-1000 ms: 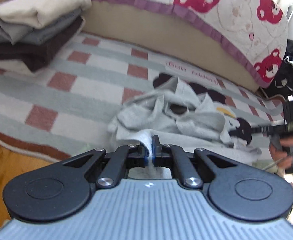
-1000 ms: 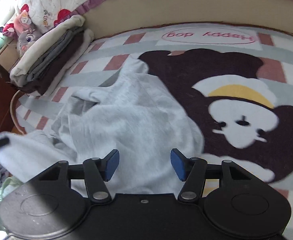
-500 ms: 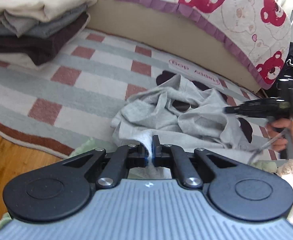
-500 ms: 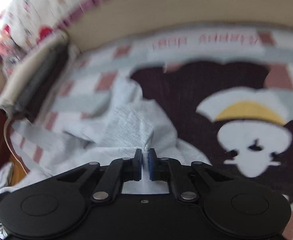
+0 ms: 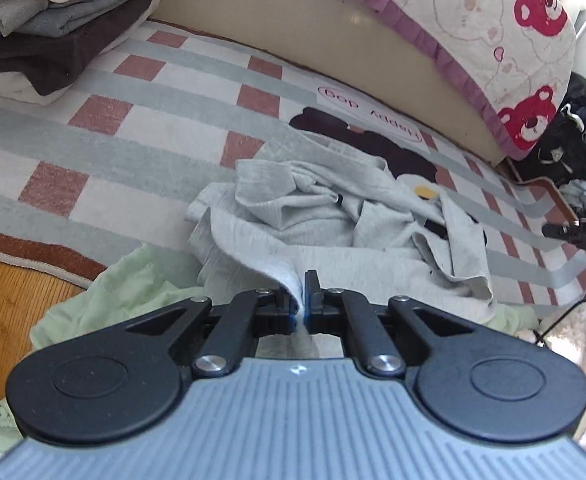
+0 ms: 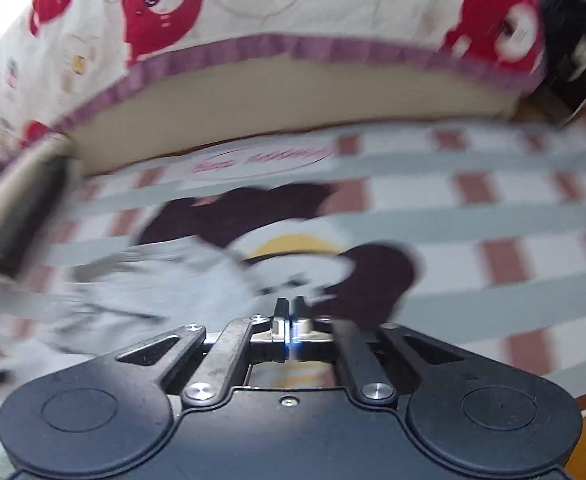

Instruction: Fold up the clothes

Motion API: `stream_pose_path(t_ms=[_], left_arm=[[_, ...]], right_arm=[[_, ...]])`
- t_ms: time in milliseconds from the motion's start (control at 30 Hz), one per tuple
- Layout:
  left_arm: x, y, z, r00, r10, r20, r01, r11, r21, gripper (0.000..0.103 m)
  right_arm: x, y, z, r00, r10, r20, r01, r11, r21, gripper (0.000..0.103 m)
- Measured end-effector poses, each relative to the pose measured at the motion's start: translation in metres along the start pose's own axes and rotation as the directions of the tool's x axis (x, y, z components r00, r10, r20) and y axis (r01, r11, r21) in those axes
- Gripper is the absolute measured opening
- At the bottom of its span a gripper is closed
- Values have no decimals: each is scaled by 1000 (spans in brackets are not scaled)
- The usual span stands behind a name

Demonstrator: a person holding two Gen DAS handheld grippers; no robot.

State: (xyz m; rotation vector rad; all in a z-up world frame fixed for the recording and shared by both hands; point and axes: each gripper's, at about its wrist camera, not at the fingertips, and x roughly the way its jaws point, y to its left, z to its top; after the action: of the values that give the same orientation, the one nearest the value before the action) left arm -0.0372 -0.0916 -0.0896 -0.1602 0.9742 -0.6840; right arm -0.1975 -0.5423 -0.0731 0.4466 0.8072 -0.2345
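Checked rug (image 5: 141,128) — wooden floor (image 5: 1,304)

garment (image 5: 325,216) on rug (image 5: 141,132); folded stack (image 5: 49,20) left — bed (image 5: 333,28) behind

Daylight, bright, soft shadows. Left wrist view sharp across the rug (image 5: 165,120) and the grey garment (image 5: 313,216); whites blow out at the top-right corner, and fisheye bends the bed edge (image 5: 333,52) into a curve. Right wrist view heavily motion-blurred: rug pattern and garment (image 6: 165,280) smeared sideways, only the gripper body crisp; a small glare spot sits between its fingers (image 6: 280,316).
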Motion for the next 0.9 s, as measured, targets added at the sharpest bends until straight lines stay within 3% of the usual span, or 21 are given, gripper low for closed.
stream_pose_path(t_ms=[33, 67, 100, 233, 300, 333, 367, 400, 433, 467, 500, 533, 567, 700, 800, 900], left_arm=[[0, 1, -1, 1000, 1, -6, -1, 1000, -6, 4], [1, 5, -1, 1000, -3, -16, 3, 1000, -19, 4], [2, 8, -1, 1000, -8, -26, 7, 999, -32, 4], [6, 16, -3, 998, -44, -46, 40, 996, -82, 5], [10, 19, -5, 996, -70, -63, 63, 993, -99, 6], [14, 20, -5, 993, -88, -81, 79, 991, -110, 15], [21, 22, -5, 986, -119, -112, 105, 986, -128, 35], [30, 21, -5, 976, -159, -147, 137, 979, -148, 44], [40, 18, -5, 968, -183, -171, 159, 976, -148, 45], [48, 13, -5, 962, -195, -191, 170, 976, -139, 38], [53, 5, -4, 966, -163, -201, 147, 985, -95, 27], [55, -2, -2, 970, -133, -202, 125, 991, -51, 1], [51, -8, 1, 978, -109, -175, 110, 994, -4, 2], [13, -19, 20, 999, -49, -11, 50, 993, 105, 2], [-17, -25, 28, 993, 52, 102, -71, 978, 197, 2], [-38, -28, 26, 988, 58, 144, -87, 976, 201, 2]], right_arm=[[6, 6, -1, 1000, 25, -12, -25, 1000, -13, 34], [14, 13, -1, 999, 38, -23, -39, 999, -26, 64], [24, 18, 0, 999, 39, -23, -39, 999, -25, 80], [65, 21, 4, 996, 53, -72, -50, 998, 42, 83], [94, 15, 4, 988, 63, -138, -51, 995, 88, 83], [108, 11, 3, 984, 65, -168, -48, 993, 105, 83], [121, 7, -1, 982, 49, -185, -24, 990, 136, 83], [130, 3, -8, 981, 49, -186, -11, 980, 198, 83], [138, -2, -15, 981, 53, -184, -2, 964, 266, 82], [147, -6, -22, 982, 57, -182, 7, 943, 332, 67], [147, -6, -27, 981, 85, -175, -16, 932, 362, 38], [146, -4, -31, 979, 119, -167, -47, 923, 382, 30], [137, 1, -31, 983, 108, -146, -52, 937, 345, 22], [69, 21, -16, 999, 31, 10, -32, 993, 116, 15], [22, 32, -12, 998, -31, 58, 31, 1000, 3, 15], [-9, 38, -15, 997, -47, 64, 50, 997, -59, 15]])
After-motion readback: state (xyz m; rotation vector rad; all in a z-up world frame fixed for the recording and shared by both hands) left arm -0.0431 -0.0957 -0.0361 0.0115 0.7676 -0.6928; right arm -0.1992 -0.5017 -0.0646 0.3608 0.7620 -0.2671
